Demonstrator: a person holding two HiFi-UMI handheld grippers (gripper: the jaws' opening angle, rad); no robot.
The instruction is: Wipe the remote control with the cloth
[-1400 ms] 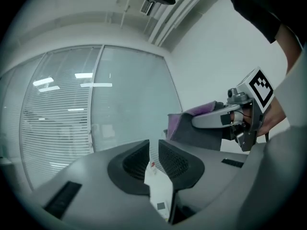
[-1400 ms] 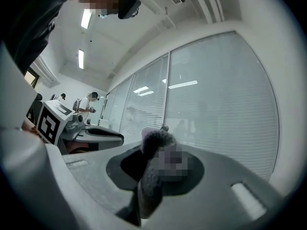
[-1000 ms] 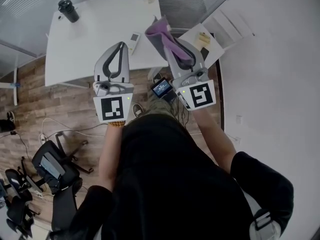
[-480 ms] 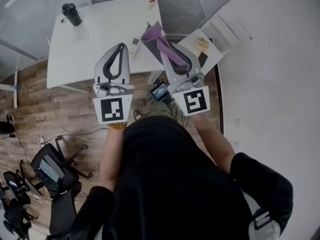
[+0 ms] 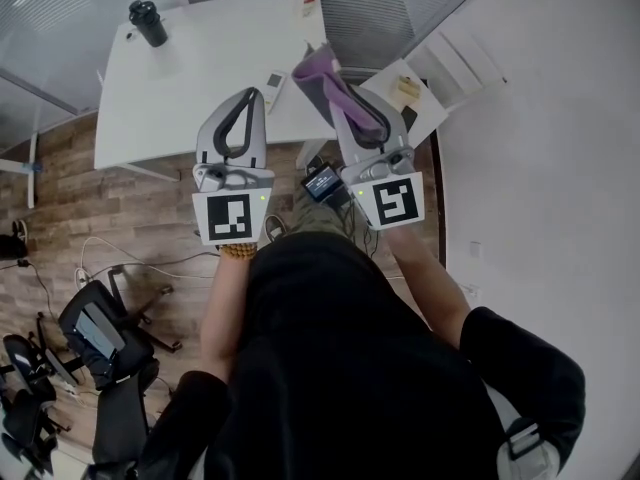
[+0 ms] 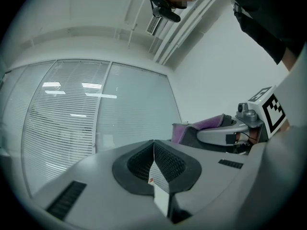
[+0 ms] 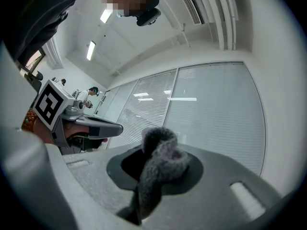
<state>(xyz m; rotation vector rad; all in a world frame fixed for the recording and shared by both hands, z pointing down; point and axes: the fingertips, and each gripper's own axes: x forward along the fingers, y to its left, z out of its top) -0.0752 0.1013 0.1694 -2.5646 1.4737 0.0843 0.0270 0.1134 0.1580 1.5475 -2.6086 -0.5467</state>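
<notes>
Two grippers hover short of the white table [image 5: 180, 78]. Left gripper [image 5: 251, 95] has its jaws pressed together, empty. Right gripper [image 5: 330, 83] clamps the fluffy purple-grey cloth [image 5: 312, 63]. The small white remote control [image 5: 272, 84] lies near the table edge, apparently unwiped. Next move is probably lowering the cloth onto it.

An office: a white table [image 5: 190, 78] stands just ahead of the left gripper [image 5: 250, 95], black swivel chairs [image 5: 100, 333] sit behind and left of it (on wood-look flooring [image 5: 60, 168]), and slatted blinds [image 6: 62, 128] hang beyond.
</notes>
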